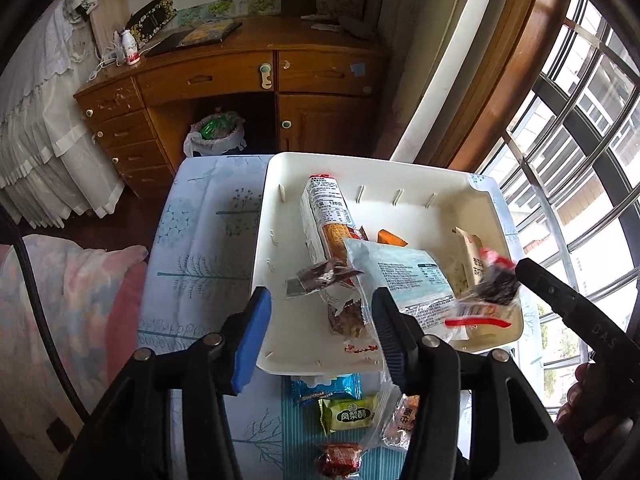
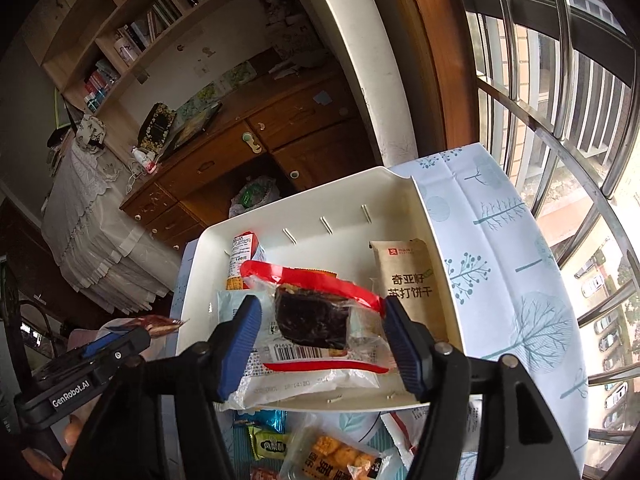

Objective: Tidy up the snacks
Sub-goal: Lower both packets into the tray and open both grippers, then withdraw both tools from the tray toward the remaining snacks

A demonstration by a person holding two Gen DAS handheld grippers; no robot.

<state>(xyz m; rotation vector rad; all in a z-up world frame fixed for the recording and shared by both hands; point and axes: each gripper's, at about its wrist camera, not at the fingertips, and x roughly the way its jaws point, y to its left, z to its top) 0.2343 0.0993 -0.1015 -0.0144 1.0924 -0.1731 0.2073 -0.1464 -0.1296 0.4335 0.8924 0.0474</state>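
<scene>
A white tray sits on the tree-print tablecloth and holds several snack packs: a tall biscuit pack, a pale blue pack and a brown cracker pack. My left gripper is open over the tray's near left; a small brown wrapper is just beyond its fingers, blurred. My right gripper is open over the tray's near right; a clear red-trimmed pack with a dark cake lies between its fingers, untouched by them.
Loose snacks lie in front of the tray: a blue pack, a green pineapple-cake pack, a clear pack of orange crackers. A wooden desk stands behind, a window with bars at the right, a bed at the left.
</scene>
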